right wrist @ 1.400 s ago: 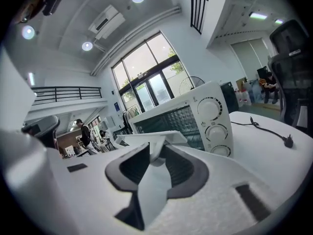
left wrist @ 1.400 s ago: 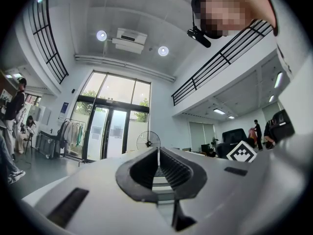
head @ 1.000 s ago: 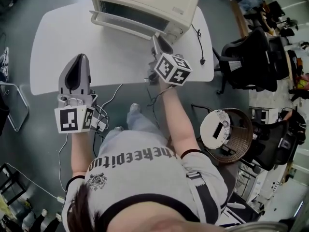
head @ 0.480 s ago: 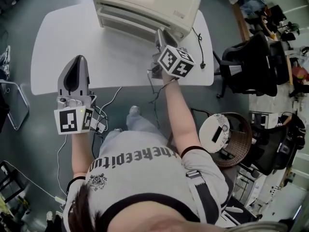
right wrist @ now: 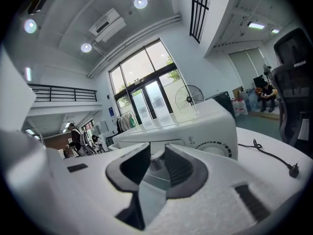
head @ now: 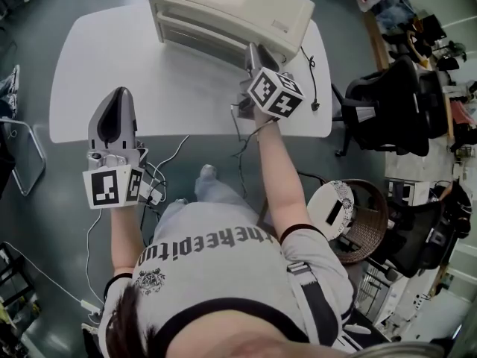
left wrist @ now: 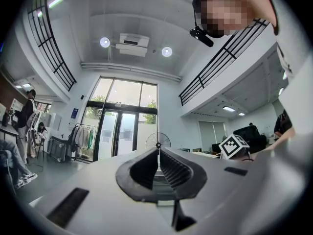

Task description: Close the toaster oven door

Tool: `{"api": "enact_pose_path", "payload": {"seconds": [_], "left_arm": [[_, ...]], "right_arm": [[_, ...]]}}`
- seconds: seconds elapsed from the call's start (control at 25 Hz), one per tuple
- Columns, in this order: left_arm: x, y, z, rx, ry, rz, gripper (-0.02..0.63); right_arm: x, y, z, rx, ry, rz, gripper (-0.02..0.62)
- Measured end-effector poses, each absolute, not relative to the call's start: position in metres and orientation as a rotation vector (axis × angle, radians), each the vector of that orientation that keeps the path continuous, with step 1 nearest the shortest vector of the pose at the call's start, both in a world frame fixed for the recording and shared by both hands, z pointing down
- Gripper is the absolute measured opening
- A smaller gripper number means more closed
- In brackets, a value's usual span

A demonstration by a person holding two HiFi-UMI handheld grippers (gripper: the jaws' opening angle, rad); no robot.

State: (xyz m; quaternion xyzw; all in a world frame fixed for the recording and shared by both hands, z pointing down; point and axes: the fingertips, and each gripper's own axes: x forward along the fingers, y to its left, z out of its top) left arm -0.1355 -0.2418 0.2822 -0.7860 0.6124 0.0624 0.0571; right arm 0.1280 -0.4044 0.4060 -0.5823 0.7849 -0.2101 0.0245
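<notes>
The head view's top edge cuts off the toaster oven (head: 237, 4).

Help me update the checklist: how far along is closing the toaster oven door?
Done: the door of the cream boxy toaster oven looks flush with its front. In hand: the right tongs sit at the oven's front right corner, jaws apart, gripping nothing I can make out. The left tongs are shut, idle over the white table's near edge. Left: probably only drawing the right tongs away.
</notes>
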Motion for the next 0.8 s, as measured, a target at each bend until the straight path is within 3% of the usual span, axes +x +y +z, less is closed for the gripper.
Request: {"api": "enact_pose_path", "payload": {"seconds": [0.36, 0.52, 0.8], "left_arm": [[-0.141, -0.233, 0.278, -2.369, 1.856, 0.176, 0.014], [-0.141, -0.228, 0.276, -2.373, 1.835, 0.184, 0.014], [-0.142, -0.212, 0.272, -2.395, 1.793, 0.206, 0.014]], "right_arm": [[0.124, -0.394, 0.395, -1.894, 2.523, -0.431, 0.089], [0.121, -0.376, 0.39, -1.902, 2.523, -0.385, 0.005], [0.111, -0.331, 0.38, -1.909, 2.6, -0.26, 0.003]]}}
